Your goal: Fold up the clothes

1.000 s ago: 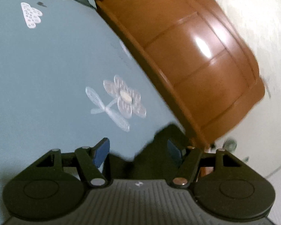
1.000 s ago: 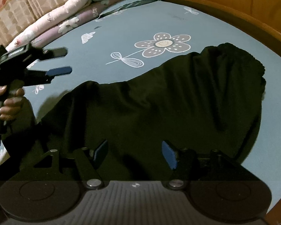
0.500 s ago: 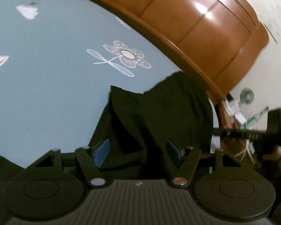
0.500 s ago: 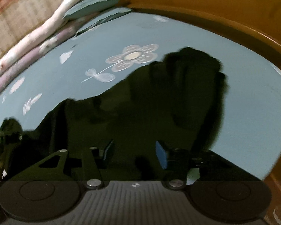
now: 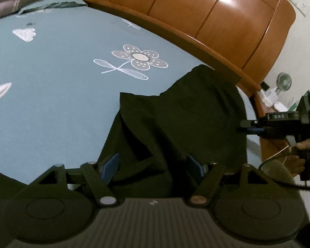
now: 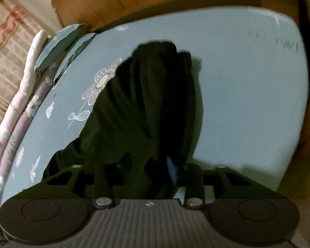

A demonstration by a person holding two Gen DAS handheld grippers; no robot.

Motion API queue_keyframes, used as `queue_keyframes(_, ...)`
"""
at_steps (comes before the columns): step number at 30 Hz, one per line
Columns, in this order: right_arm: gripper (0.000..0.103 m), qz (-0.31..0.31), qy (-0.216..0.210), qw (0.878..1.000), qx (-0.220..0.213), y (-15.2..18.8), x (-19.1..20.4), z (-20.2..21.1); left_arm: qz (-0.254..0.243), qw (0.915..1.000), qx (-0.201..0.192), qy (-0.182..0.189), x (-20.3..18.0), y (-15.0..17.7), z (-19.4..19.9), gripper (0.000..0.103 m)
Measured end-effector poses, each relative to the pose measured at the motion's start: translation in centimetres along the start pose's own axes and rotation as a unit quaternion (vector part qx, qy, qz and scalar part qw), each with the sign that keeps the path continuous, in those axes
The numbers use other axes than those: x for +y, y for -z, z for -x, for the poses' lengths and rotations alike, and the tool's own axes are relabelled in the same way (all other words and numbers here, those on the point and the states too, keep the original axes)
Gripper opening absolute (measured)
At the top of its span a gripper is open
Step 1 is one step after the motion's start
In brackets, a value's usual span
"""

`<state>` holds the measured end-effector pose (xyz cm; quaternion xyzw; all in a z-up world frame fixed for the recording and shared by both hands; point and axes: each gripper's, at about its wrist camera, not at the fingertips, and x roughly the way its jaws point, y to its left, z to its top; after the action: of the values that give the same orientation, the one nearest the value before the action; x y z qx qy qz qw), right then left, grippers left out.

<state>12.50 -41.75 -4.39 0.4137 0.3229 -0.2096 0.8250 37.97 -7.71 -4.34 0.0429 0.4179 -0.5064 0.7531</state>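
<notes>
Garment: black garment (image 5: 181, 119) lies bunched in soft folds on the blue bed sheet (image 5: 51, 95), near the foot corner of the bed, just beside the printed flower (image 5: 139, 60).
Garment, right view: black cloth (image 6: 146, 103) runs from the flower print (image 6: 102, 78) down toward the camera and fills the space between the fingers.
Left gripper (image 5: 153, 167): fingers spread wide, blue pads (image 5: 110, 167) on either side of a fold of the cloth; whether the pads touch the fabric cannot be told.
Right gripper (image 6: 148, 171): black cloth sits between the fingers and hides the left one; one blue pad (image 6: 172, 171) shows against the fabric. The gap looks narrow, but whether it pinches the cloth cannot be told. From the left view it (image 5: 252, 127) sits at the garment's right edge with its fingers close together, held by the right hand (image 5: 301, 155).
Bed: wooden footboard (image 5: 217, 20) curves behind the sheet; pillows (image 6: 57, 41) and folded quilts (image 6: 16, 95) are stacked along the far side.
Background: small fan (image 5: 284, 81) stands by the white wall past the bed corner.
</notes>
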Motion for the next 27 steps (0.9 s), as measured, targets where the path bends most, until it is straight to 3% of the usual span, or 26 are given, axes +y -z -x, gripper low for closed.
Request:
queue_keyframes(1, 0.009, 0.008, -0.004, 1.000, 0.003, 0.1, 0.3, -0.2, -0.007, 1.0000, 0.000, -0.006, -0.3, 0.0, 0.1, 0.072)
queue_keyframes(4, 0.005, 0.042, 0.006, 0.999, -0.005, -0.2, 1.2, 0.6, -0.031, 0.9994, 0.018, -0.002, -1.0, -0.2, 0.1, 0.068)
queue_keyframes(5, 0.005, 0.045, 0.008, 0.999, -0.011, -0.4, 1.2, 1.0, -0.035, 0.9991, 0.024, -0.002, -1.2, -0.3, 0.1, 0.056)
queue_keyframes(6, 0.005, 0.047, 0.010, 0.999, -0.018, -0.6, 1.2, 1.5, -0.036, 0.9988, 0.032, 0.001, -1.4, -0.3, 0.1, 0.030)
queue_keyframes(8, 0.005, 0.049, 0.014, 0.998, -0.031, -1.2, 1.1, 2.5, -0.036, 0.9981, 0.050, 0.005, -1.6, -0.2, 0.0, 0.020)
queue_keyframes(11, 0.005, 0.039, 0.026, 0.999, -0.023, -1.2, -0.2, 1.9, -0.048, 0.9968, 0.063, 0.001, -2.1, 0.4, 0.2, 0.020)
queue_keyframes(14, 0.007, 0.030, 0.040, 0.999, -0.001, -0.6, -1.1, 0.4, -0.032, 0.9963, 0.075, -0.026, -1.4, 1.0, -0.2, 0.020)
queue_keyframes(18, 0.020, 0.039, 0.052, 0.998, -0.010, -0.4, -0.9, 1.1, 0.021, 0.9975, 0.066, -0.014, 0.5, 1.0, 0.5, 0.020)
queue_keyframes(22, 0.044, 0.060, 0.055, 0.996, -0.040, -0.9, -0.1, 3.6, 0.027, 0.9978, 0.059, -0.011, 0.6, 0.8, 0.6, 0.038)
queue_keyframes(25, 0.046, 0.070, 0.050, 0.995, -0.058, -1.1, 0.6, 4.9, 0.009, 0.9991, 0.040, -0.010, 0.0, -0.1, 0.1, 0.041)
queue_keyframes(27, 0.047, 0.078, 0.046, 0.994, -0.062, -1.0, 1.3, 5.2, 0.013, 0.9989, 0.044, 0.006, 0.2, -0.5, -0.9, 0.037)
